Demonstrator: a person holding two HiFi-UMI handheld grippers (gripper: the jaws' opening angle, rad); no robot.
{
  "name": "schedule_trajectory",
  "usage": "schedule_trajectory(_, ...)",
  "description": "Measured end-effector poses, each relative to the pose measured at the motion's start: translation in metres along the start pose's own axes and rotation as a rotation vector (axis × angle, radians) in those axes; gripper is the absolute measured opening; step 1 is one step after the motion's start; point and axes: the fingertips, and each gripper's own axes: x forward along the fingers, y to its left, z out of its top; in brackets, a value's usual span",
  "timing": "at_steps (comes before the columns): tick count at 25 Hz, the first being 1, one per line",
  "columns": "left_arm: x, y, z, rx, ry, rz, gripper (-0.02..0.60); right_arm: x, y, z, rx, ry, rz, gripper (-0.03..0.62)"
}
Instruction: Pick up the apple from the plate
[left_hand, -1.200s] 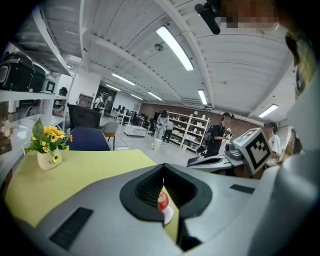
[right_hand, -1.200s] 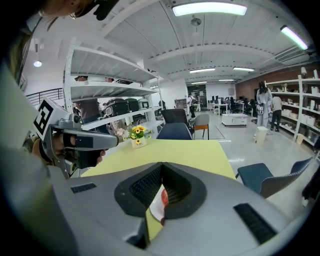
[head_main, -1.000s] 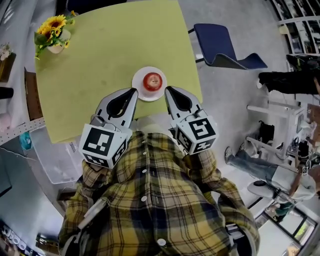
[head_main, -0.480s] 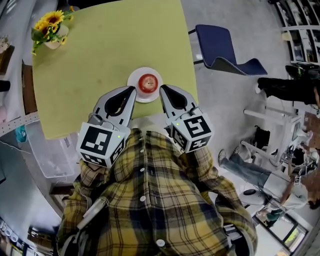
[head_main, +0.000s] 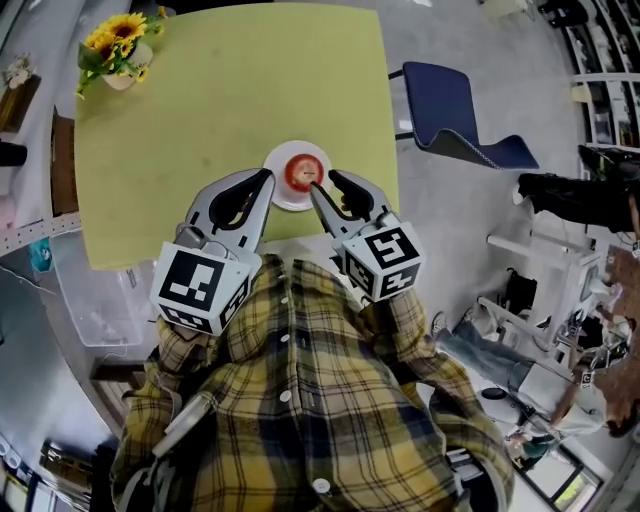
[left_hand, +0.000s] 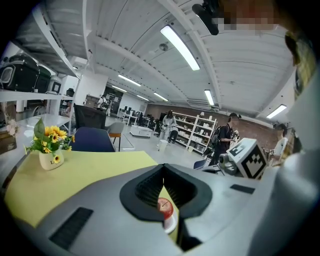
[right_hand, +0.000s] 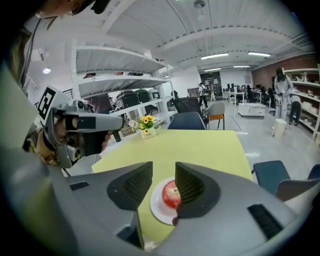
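Observation:
A red apple (head_main: 300, 171) lies on a small white plate (head_main: 281, 188) near the front edge of the yellow-green table (head_main: 200, 100). My right gripper (head_main: 326, 186) is just right of the plate, its jaws opening with nothing between them. In the right gripper view the apple (right_hand: 170, 194) and plate (right_hand: 157, 207) lie just beyond the parted right gripper (right_hand: 164, 176), and the right finger (right_hand: 192, 187) hides part of the apple. My left gripper (head_main: 266, 178) is at the plate's left and shut. In the left gripper view the apple (left_hand: 165, 206) shows below the left gripper's (left_hand: 163, 168) meeting tips.
A vase of sunflowers (head_main: 118, 50) stands at the table's far left corner. A blue chair (head_main: 450, 100) is off the table's right side. Plastic bins (head_main: 90, 300) sit on the floor at the left. People and shelves (left_hand: 200, 132) fill the background.
My right gripper has moved in toward the plate and dipped, and its jaws have gone from shut to parted. The left gripper has stayed put.

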Motion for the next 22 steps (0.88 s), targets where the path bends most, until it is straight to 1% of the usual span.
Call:
schedule_trajectory(4, 0.003, 0.002, -0.001, -0.007, 0.006, 0.004, 0.008, 0.007, -0.001, -0.003, -0.017, 0.019, 0.021, 0.181)
schedule_trajectory(5, 0.004, 0.001, -0.003, -0.009, 0.011, 0.006, 0.008, 0.008, 0.0, -0.005, -0.015, 0.022, 0.03, 0.188)
schedule_trajectory(10, 0.002, 0.0, -0.014, -0.018, 0.038, 0.011, 0.008, 0.013, 0.006, -0.014, -0.015, 0.039, 0.081, 0.271)
schedule_trajectory(13, 0.002, 0.003, -0.021, -0.021, 0.047, 0.011, 0.008, 0.018, 0.006, -0.021, -0.021, 0.056, 0.088, 0.314)
schedule_trajectory(18, 0.003, 0.004, -0.031, -0.03, 0.078, 0.011, 0.008, 0.026, 0.002, -0.034, -0.029, 0.096, 0.083, 0.348)
schedule_trajectory(22, 0.002, 0.009, -0.048, -0.038, 0.115, 0.008, 0.008, 0.036, -0.001, -0.044, -0.046, 0.117, 0.072, 0.365)
